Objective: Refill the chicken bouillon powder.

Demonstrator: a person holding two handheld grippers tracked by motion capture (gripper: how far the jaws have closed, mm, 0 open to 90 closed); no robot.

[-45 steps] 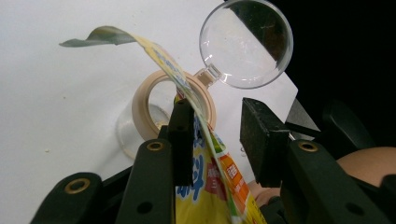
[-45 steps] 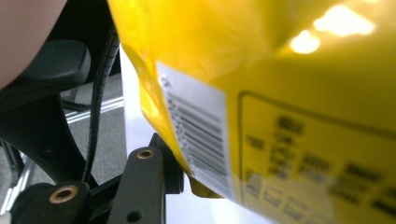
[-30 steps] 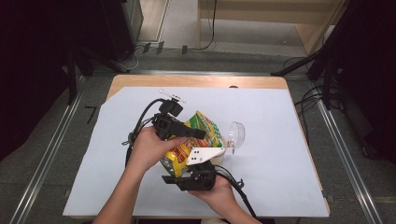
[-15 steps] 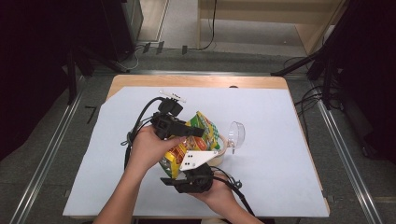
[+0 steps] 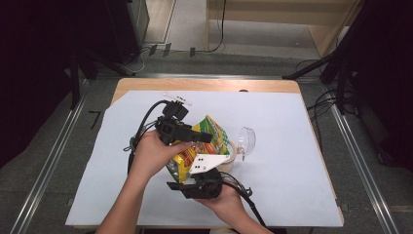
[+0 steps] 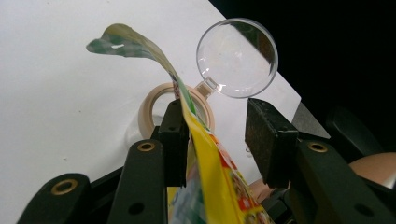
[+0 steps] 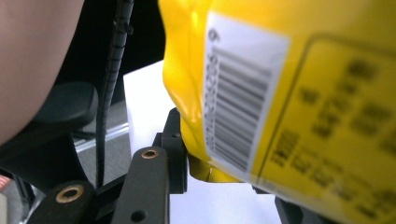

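Roughly at the middle of the white table cover [image 5: 292,146], a yellow snack bag [image 5: 207,141] is held up between two hand-held grippers. In the high view the left gripper [image 5: 207,138] comes in from about nine o'clock of the bag, gripped by the person's left hand [image 5: 155,155], and its black jaws lie across the bag's upper part. The right gripper [image 5: 182,181] sits at about six o'clock of the bag, cradled in the right hand [image 5: 225,200], with a grey three-cornered plate [image 5: 209,163] on top of it.

From the left gripper view, the jaws stand apart: the bag's thin printed edge [image 6: 196,140] runs up against the left pad, while the right pad is clear of it with a gap between. The bag's top corner curls away toward eleven o'clock.

At about two o'clock of the bag a clear round lid [image 6: 236,57] stands tilted on the cover, just beside a roll of beige tape [image 6: 161,106] that lies flat behind the bag's edge.

Seen from the right gripper view, the bag's back with its barcode [image 7: 238,107] looms close and blurred. Its bottom seam sits between the jaws; whether they are pinching it cannot be told.
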